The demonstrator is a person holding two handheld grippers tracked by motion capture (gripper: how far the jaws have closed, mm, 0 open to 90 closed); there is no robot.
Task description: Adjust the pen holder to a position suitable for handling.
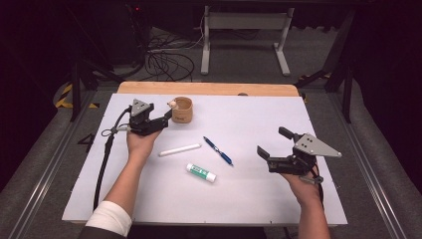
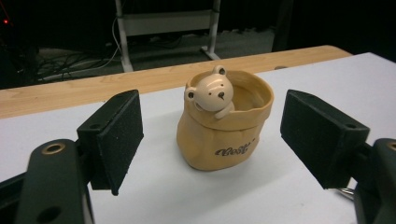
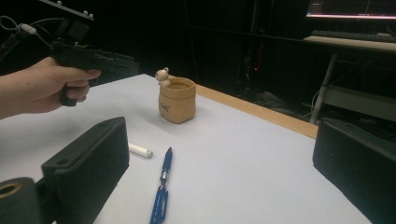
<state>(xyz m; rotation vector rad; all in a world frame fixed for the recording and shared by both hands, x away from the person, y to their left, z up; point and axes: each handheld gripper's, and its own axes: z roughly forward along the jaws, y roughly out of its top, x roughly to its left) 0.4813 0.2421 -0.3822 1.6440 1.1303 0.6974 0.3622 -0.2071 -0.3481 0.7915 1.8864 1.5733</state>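
Observation:
A tan sack-shaped cup with a small bear on its rim point(image 1: 182, 110) stands at the back left of the white mat. My left gripper point(image 1: 164, 118) is open just left of the cup and points at it. In the left gripper view the cup point(image 2: 224, 126) sits a little beyond and between the two pads, untouched. A white stick point(image 1: 179, 149), a blue pen point(image 1: 218, 150) and a glue stick point(image 1: 201, 172) lie mid-mat. My right gripper point(image 1: 273, 142) is held open at the right, with nothing in it. In the right gripper view its jaws frame the pen point(image 3: 161, 186) and the cup point(image 3: 176, 100).
The white mat point(image 1: 249, 199) covers a wooden table whose bare edge point(image 1: 209, 88) runs along the back. A cable point(image 1: 103, 164) trails from the left gripper down the mat's left side. Beyond the table are floor cables and a white metal frame point(image 1: 244, 35).

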